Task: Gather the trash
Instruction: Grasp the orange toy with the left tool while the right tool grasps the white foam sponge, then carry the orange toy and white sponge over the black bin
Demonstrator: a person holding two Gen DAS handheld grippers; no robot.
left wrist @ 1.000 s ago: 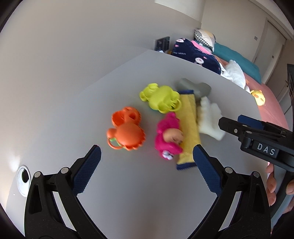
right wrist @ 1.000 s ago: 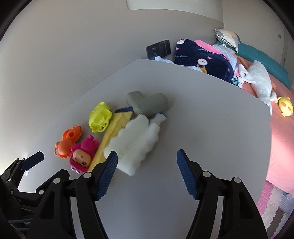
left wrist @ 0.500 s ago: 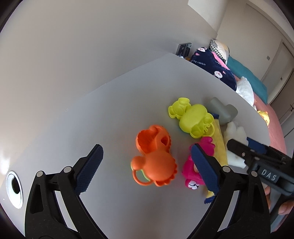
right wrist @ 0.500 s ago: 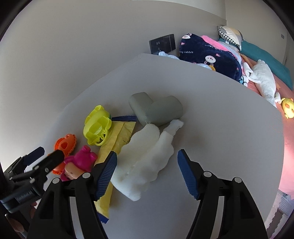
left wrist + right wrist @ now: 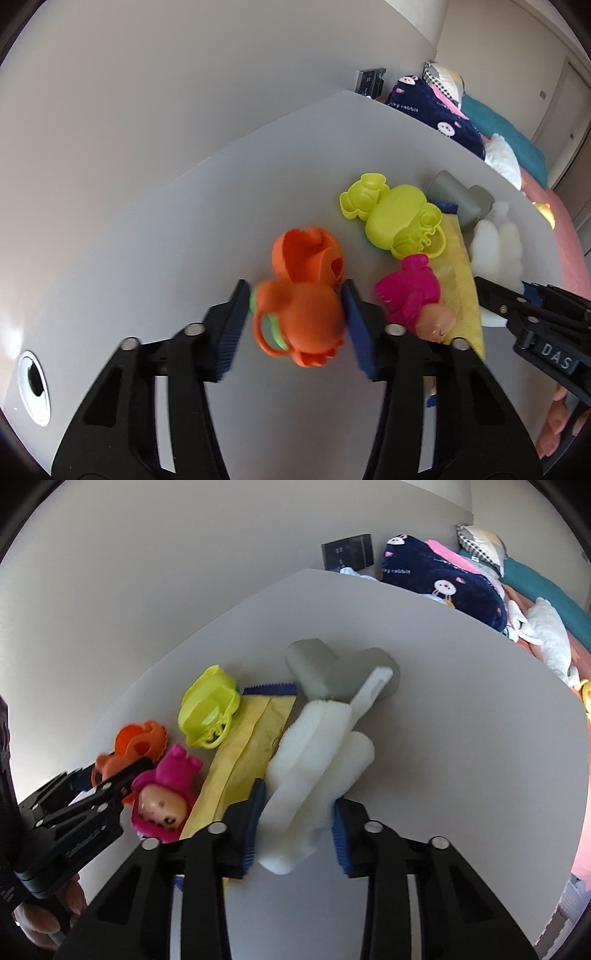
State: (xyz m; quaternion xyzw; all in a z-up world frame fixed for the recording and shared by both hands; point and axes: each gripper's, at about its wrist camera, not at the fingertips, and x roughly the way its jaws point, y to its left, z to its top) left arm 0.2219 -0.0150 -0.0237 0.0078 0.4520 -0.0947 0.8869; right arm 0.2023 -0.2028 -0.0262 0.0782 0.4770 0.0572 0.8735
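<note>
The orange toy (image 5: pixel 299 317) is being clamped by the left gripper (image 5: pixel 295 325) and the foam (image 5: pixel 314 771) by the right gripper (image 5: pixel 295 823), so lifting is probably being called for next.

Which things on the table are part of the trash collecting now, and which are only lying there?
In hand now:
- orange toy, between the left gripper fingers
- white foam piece, between the right gripper fingers

Lying about, untouched:
- yellow-green toy
- pink doll
- yellow wrapper
- grey foam piece
</note>
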